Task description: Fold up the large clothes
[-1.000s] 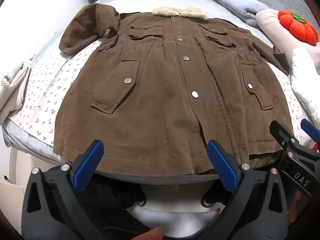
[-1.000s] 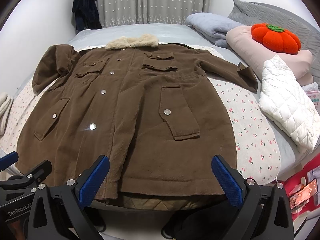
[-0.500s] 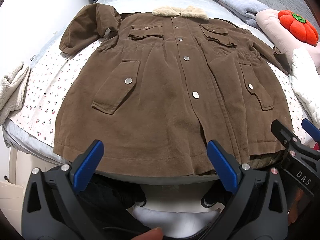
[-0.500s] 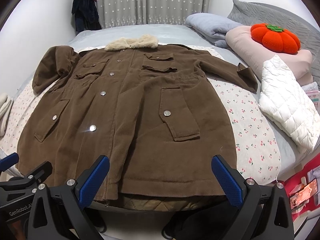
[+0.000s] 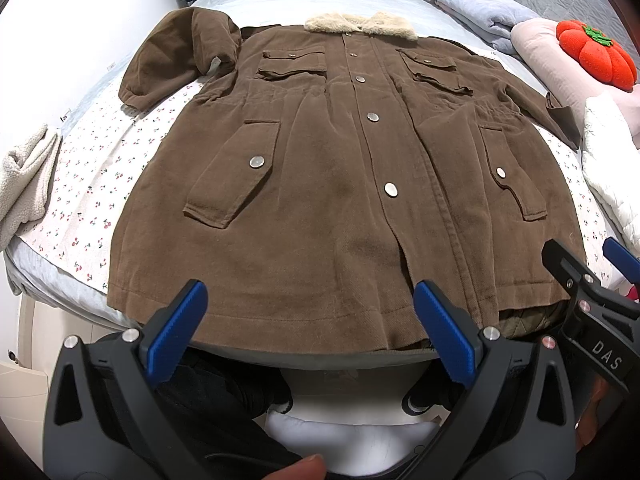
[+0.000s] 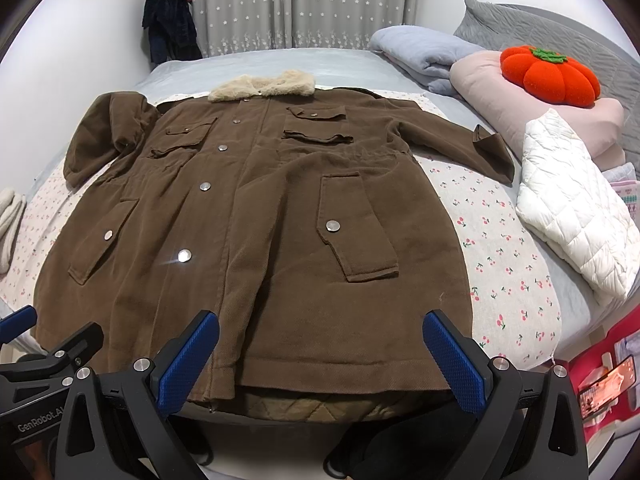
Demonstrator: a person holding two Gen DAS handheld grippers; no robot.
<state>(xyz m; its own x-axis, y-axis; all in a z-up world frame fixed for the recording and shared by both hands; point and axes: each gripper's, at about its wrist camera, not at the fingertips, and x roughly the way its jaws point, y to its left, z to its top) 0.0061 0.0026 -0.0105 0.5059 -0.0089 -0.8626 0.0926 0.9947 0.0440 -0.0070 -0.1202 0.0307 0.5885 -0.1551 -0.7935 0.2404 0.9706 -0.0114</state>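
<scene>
While both tools hang just off the foot of the bed, the left gripper (image 5: 306, 332) and the right gripper (image 6: 322, 360) stand spread wide with nothing between their blue pads, near the hem of the brown coat (image 5: 336, 184) but apart from it. That coat lies flat and buttoned on the cherry-print sheet (image 6: 500, 240), its fleece collar (image 6: 262, 86) at the far end. Right of the coat rests a white quilted jacket (image 6: 576, 204); beyond it, a pumpkin cushion (image 6: 550, 76), seemingly on a pink pillow.
</scene>
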